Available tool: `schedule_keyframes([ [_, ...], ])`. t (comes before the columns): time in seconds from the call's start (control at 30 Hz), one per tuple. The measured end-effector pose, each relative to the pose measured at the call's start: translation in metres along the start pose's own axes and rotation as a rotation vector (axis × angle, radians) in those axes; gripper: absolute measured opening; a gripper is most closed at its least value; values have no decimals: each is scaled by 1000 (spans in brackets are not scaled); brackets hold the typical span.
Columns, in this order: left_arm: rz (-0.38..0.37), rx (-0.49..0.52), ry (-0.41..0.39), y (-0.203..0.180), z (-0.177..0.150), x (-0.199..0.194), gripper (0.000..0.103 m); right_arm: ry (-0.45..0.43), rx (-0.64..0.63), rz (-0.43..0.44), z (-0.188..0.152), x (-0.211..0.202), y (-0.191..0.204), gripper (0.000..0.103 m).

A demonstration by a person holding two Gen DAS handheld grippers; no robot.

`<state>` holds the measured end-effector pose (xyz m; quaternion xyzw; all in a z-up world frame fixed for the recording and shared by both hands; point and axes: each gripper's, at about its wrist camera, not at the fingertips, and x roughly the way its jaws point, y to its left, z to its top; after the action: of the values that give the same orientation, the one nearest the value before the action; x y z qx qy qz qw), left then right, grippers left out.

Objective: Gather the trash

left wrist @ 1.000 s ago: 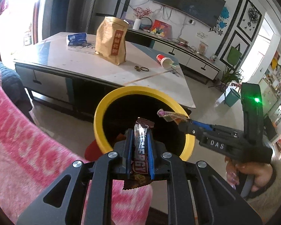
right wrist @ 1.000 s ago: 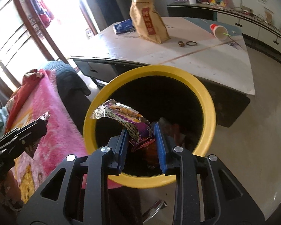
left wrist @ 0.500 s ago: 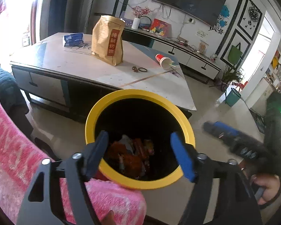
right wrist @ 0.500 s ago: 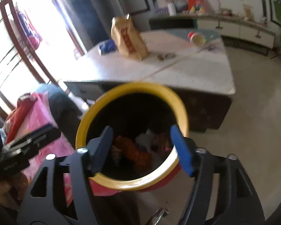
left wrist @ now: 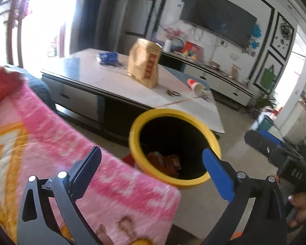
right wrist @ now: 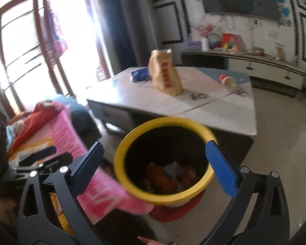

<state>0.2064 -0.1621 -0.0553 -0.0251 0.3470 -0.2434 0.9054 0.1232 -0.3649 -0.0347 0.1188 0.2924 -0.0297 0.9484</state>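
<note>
Now your left gripper (left wrist: 153, 170) has its two fingers spread wide apart, and nothing is between them. Your right gripper (right wrist: 156, 164) is wide apart too, and it holds nothing. Both hang above the yellow trash bin (right wrist: 120, 157), which stands on the floor just beside the pink blanket (left wrist: 40, 143). Down in the dark of the bin you can see the trash (right wrist: 163, 174): orange and red wrappers with a pale scrap among them. From the left camera the same wrappers show low in the bin (left wrist: 163, 161).

Behind the bin is the low table (right wrist: 136, 100). On it a brown paper bag (right wrist: 165, 72) stands up, with a blue packet (right wrist: 139, 74) just beside it. A red and white cup (right wrist: 227, 80) lies on its side farther along the table.
</note>
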Motion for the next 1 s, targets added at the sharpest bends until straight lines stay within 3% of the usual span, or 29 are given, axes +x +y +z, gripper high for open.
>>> schedule_keyframes([
  [0.37, 199, -55, -186, 30, -32, -87, 97, -172, -105, 35, -31, -50, 64, 92],
  [0.53, 276, -49, -263, 35, -56, -129, 97, -221, -93, -8, -55, -66, 78, 92],
  [0.73, 320, -62, -302, 43, -74, -162, 97, -266, -191, -8, -73, -76, 102, 92],
  [1.0, 335, -78, -309, 49, -86, -174, 97, -312, -183, 10, -73, -87, 107, 92],
])
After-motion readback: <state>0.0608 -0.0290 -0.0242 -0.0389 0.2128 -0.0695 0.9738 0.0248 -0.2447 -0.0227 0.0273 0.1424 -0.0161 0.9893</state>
